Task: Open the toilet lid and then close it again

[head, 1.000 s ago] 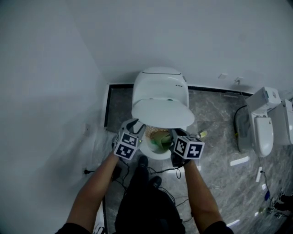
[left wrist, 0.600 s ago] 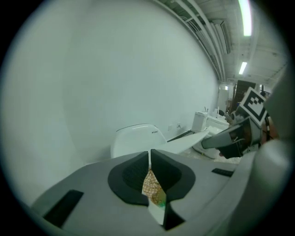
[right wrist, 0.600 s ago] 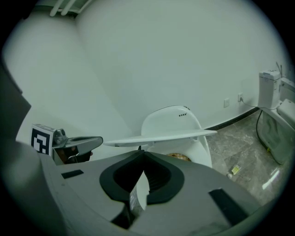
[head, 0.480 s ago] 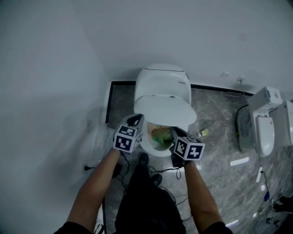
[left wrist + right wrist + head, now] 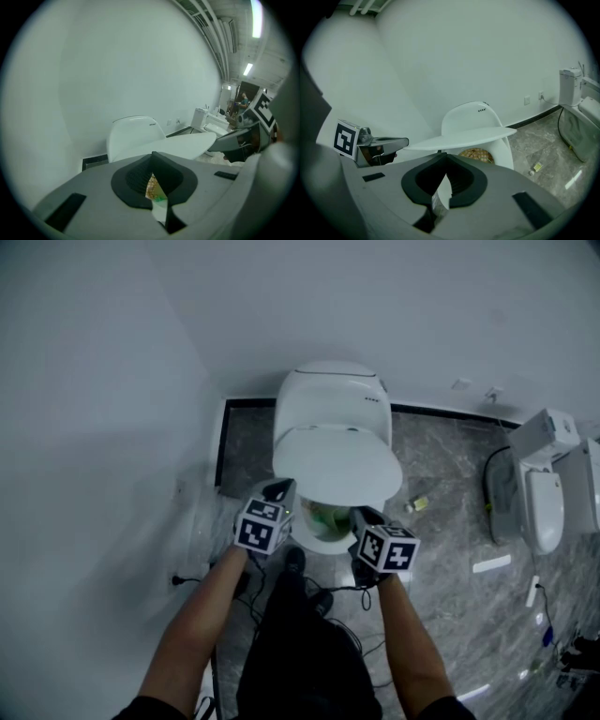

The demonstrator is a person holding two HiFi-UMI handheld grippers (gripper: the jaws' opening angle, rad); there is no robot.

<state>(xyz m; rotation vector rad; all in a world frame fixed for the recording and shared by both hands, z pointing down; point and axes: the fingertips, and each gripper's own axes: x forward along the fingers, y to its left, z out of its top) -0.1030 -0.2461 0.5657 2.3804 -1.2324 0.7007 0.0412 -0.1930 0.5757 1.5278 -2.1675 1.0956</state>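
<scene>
marble floor [image 5: 450,540], white wall [image 5: 375,306]; left hand-held gripper [image 5: 280,487], right hand-held gripper [image 5: 362,515] both closed, empty.

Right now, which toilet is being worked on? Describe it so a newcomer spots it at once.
Start at the white wall above the grey marbled floor. The toilet stands against it, nearest the left corner. Unlike the other toilets at the right edge, it has a rounded back, and its lid hangs partway open over the bowl.

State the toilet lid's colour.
Plain white; the toilet lid shows best in the head view.
</scene>
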